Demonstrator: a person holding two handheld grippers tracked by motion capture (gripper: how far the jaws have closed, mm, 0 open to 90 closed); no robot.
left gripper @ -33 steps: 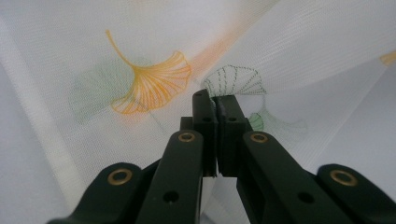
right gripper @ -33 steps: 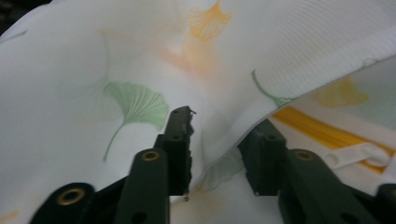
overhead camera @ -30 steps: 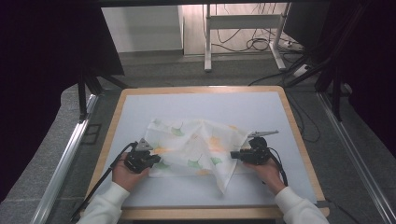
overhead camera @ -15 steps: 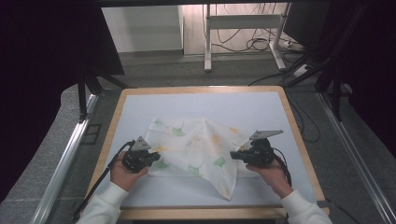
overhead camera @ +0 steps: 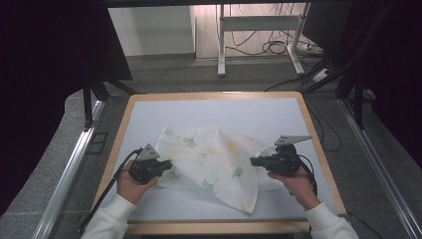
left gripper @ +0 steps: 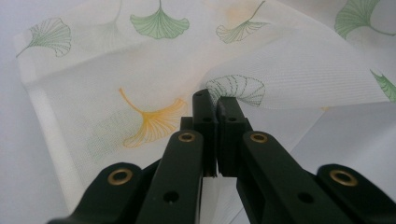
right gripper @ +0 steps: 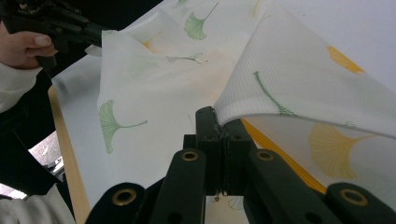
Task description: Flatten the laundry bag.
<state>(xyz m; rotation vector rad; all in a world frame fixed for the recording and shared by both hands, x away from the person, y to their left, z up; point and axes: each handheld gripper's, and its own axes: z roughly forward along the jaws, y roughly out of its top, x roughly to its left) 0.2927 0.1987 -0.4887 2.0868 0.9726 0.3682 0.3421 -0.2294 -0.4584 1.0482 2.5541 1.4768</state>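
Centrally on the tabletop point(overhead camera: 149, 114) in the high view: a leaf-printed cloth point(overhead camera: 214, 159), left tongs point(overhead camera: 166, 163) and right tongs point(overhead camera: 255, 161) at opposite edges. Close up, both pinched tight on lifted cloth folds, a detail lost from above.

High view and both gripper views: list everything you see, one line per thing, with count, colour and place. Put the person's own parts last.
cloth: one, white with green and yellow leaf prints, crumpled at the middle of the table, an edge pinched at each side
table: one, pale top with a wooden rim, centre of the high view
metal stand: one, light grey, on the floor beyond the table
floor cables: several, black, behind the table
left gripper: one, black with a grey plate, at the cloth's left edge, shut on it
right gripper: one, black with a grey plate, at the cloth's right edge, shut on it
hands: two, white sleeves, near edge
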